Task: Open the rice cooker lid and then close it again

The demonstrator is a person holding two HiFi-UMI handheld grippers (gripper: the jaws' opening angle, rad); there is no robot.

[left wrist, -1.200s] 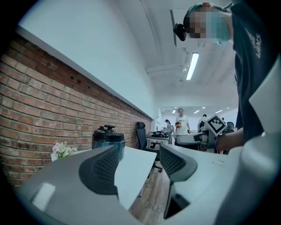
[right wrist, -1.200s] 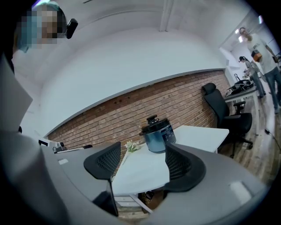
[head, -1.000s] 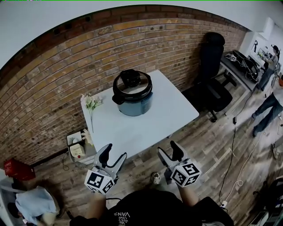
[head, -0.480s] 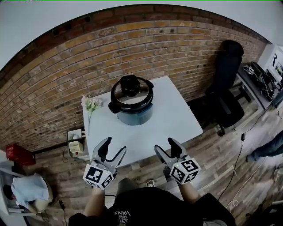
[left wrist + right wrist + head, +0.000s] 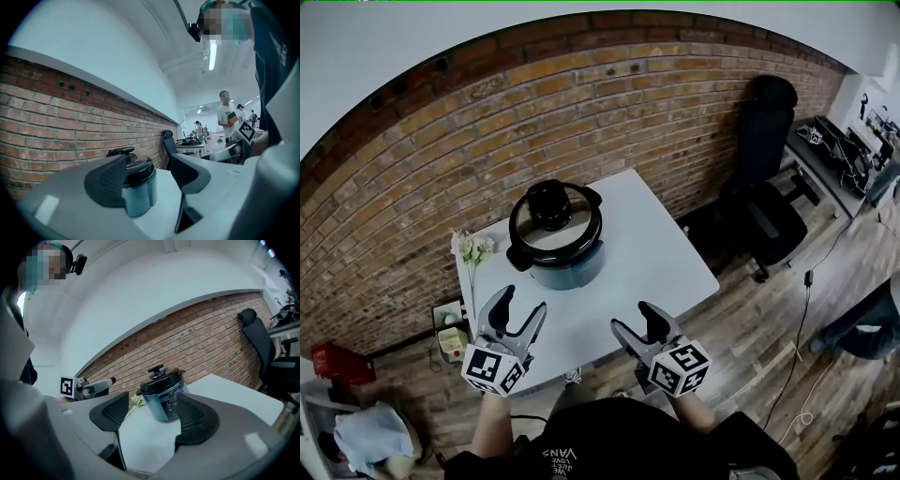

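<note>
A blue-grey rice cooker (image 5: 555,234) with a black lid and knob stands on the white table (image 5: 656,258), lid down. It also shows in the left gripper view as the rice cooker (image 5: 136,185) and in the right gripper view as the rice cooker (image 5: 164,392). My left gripper (image 5: 517,312) is open and empty over the table's near left edge. My right gripper (image 5: 637,322) is open and empty at the near edge, right of the left one. Both point towards the cooker, well short of it.
A sprig of white flowers (image 5: 472,251) lies on the table's left side. A brick wall (image 5: 581,112) runs behind. A black office chair (image 5: 769,178) stands to the right. Boxes and a red item (image 5: 336,363) sit on the floor at left. People stand far off in the left gripper view.
Both grippers have moved forward, from short of the table to its near edge. The view has shifted, so the table and cooker sit further left and lower in frame.
</note>
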